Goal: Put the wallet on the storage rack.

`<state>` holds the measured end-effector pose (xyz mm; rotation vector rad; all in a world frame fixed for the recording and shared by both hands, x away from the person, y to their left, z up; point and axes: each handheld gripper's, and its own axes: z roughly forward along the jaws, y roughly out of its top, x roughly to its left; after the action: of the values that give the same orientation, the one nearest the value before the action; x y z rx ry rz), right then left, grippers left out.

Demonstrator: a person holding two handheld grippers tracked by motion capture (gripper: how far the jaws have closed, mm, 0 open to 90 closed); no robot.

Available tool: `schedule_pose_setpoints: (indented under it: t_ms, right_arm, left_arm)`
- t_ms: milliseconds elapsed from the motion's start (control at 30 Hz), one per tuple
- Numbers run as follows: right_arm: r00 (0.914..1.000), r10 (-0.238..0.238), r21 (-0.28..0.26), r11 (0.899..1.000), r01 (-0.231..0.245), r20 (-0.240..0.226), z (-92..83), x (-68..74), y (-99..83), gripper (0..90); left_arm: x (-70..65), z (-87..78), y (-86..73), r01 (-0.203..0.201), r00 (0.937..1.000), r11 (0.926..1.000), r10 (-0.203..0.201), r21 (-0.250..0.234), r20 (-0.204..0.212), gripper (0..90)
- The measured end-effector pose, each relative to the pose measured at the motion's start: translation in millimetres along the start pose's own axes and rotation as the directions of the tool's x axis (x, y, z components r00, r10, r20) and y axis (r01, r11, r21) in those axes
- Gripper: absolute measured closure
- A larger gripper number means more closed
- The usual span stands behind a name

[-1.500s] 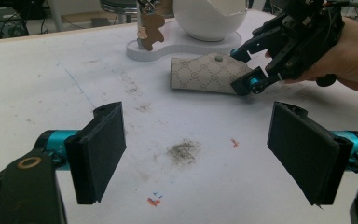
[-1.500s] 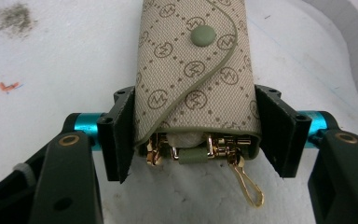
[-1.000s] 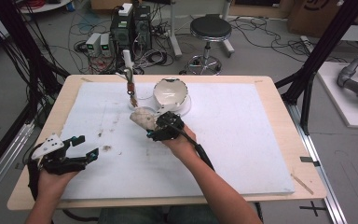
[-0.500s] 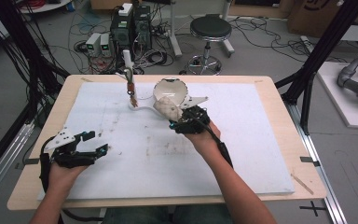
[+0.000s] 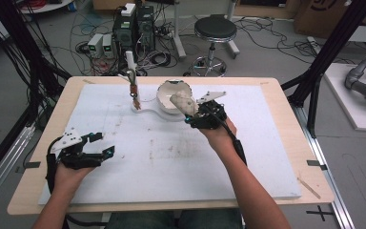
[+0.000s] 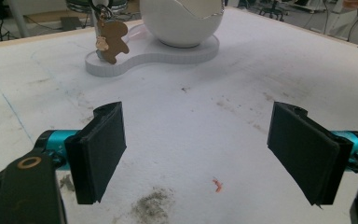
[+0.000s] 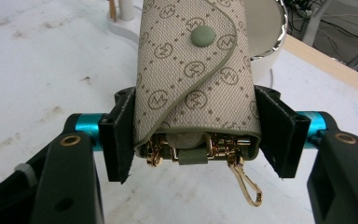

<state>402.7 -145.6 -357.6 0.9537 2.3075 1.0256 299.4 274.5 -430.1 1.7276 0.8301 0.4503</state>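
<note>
Carrying a monogrammed key pouch (image 7: 196, 74) toward the white bowl (image 5: 169, 98) at upper centre of the high view, right gripper (image 5: 194, 112) clamped on its sides, gold clips dangling below. Pouch held aloft just beside the bowl's rim. Left gripper (image 5: 94, 145) resting released at lower left, nothing between its jaws. Next, likely: centring above the bowl, then easing open to drop.
</note>
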Motion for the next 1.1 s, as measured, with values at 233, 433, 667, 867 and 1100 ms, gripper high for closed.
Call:
schedule_pose_setpoints:
  t_ms: [233,433,667,867,1100]
  right_arm:
    - [0.9997,-0.015,0.025,1.000,0.015,0.017,6.5,-8.6,9.1,36.7]
    - [0.9991,-0.037,0.052,0.998,0.035,0.020,15.9,-9.9,20.5,36.7]
    - [0.9961,-0.082,0.103,0.992,0.079,0.031,35.7,-9.6,34.5,36.7]
    - [0.9949,-0.098,0.130,0.987,0.093,0.027,50.1,-6.4,41.8,36.6]
    - [0.9937,-0.109,0.155,0.982,0.104,0.026,65.3,-6.2,49.9,36.6]
  left_arm:
    - [0.5,-5.3,-1.9,0.005,0.9999,1.0000,-0.005,-0.002,-0.011,19.2]
    - [1.0,-9.0,-3.1,0.005,0.9998,1.0000,-0.005,-0.001,-0.021,19.2]
    - [1.8,-14.2,-4.7,0.008,0.9994,1.0000,-0.008,-0.004,-0.034,19.2]
    - [2.8,-16.5,-5.6,0.010,0.9992,0.9999,-0.010,-0.004,-0.038,19.2]
    - [2.3,-17.2,-6.2,0.012,0.9991,0.9999,-0.012,-0.003,-0.040,19.2]
